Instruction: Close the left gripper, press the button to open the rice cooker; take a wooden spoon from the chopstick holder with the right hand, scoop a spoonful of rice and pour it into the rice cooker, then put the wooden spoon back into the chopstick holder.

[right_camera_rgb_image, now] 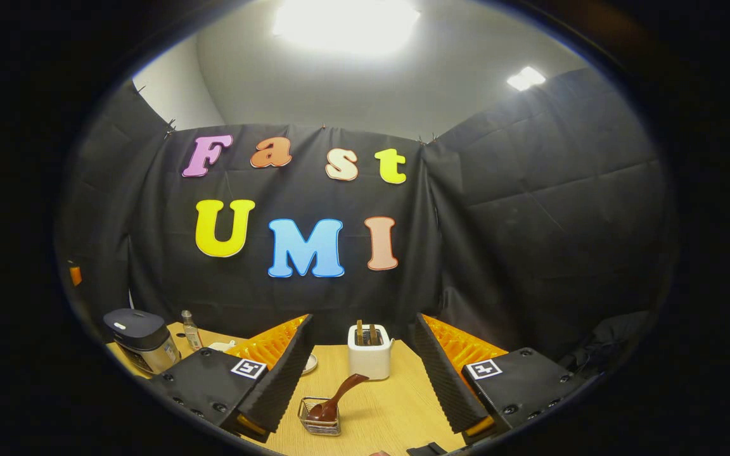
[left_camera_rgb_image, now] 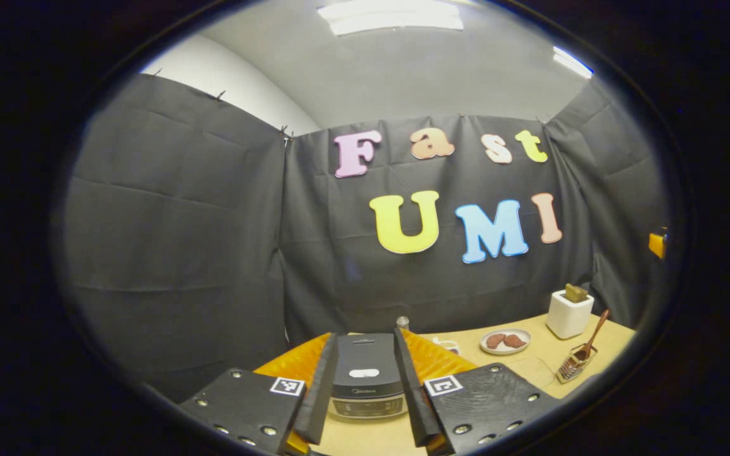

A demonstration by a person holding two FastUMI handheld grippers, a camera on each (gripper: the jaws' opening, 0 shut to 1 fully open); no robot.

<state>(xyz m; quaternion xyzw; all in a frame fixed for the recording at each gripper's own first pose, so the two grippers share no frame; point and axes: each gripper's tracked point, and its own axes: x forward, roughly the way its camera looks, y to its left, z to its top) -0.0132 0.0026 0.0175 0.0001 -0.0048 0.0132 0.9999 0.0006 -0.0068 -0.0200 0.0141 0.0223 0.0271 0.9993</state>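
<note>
Wooden spoon (right_camera_rgb_image: 334, 400) lies between the open right hand-held gripper (right_camera_rgb_image: 365, 380) fingers.

No legible txt on rice cooker (left_camera_rgb_image: 366, 375)

The rice cooker (left_camera_rgb_image: 365, 375) at the lower middle is dark grey on top with a silvery band below. The counter (right_camera_rgb_image: 390, 405) is pale tan wood. The wooden spoon (right_camera_rgb_image: 335, 403) is reddish brown, standing in a silver wire chopstick holder (right_camera_rgb_image: 319, 420). Behind it, the toaster (right_camera_rgb_image: 369, 354) is white.
</note>
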